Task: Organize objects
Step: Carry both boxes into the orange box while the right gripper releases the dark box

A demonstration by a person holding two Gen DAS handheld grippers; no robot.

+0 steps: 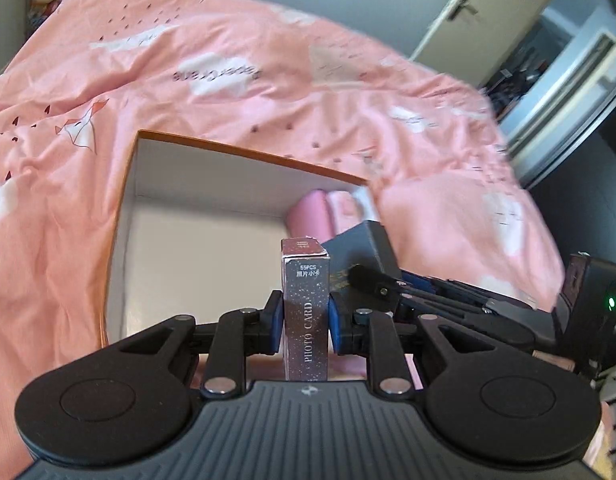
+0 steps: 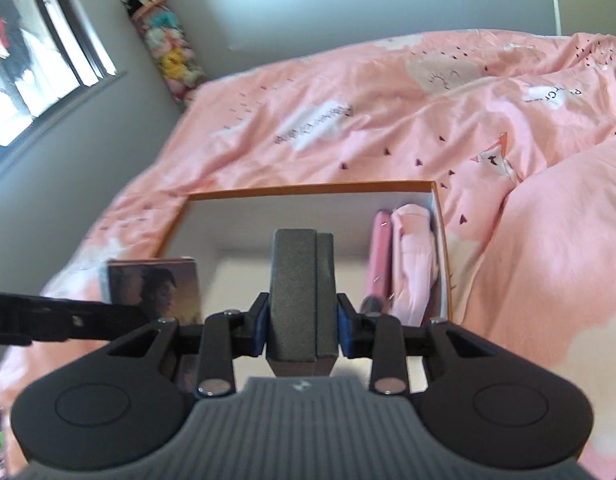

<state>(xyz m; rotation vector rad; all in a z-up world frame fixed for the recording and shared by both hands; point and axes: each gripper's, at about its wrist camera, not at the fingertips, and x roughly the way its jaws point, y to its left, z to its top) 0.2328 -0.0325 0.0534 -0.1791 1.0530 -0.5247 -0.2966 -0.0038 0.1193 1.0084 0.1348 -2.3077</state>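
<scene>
An open orange-rimmed box with a white inside lies on the pink bed; its rim also shows in the right wrist view. My left gripper is shut on a slim photo card box, held upright above the box's near side. My right gripper is shut on a dark grey box, also over the orange-rimmed box. The dark grey box and the right gripper appear at the right of the left wrist view. A pink case and a pale pink folded item lie along the box's right wall.
Rumpled pink bedding surrounds the box. A tube of plush toys leans in the corner by a window. A door stands open at the far right. The photo card box's picture face shows left of the right gripper.
</scene>
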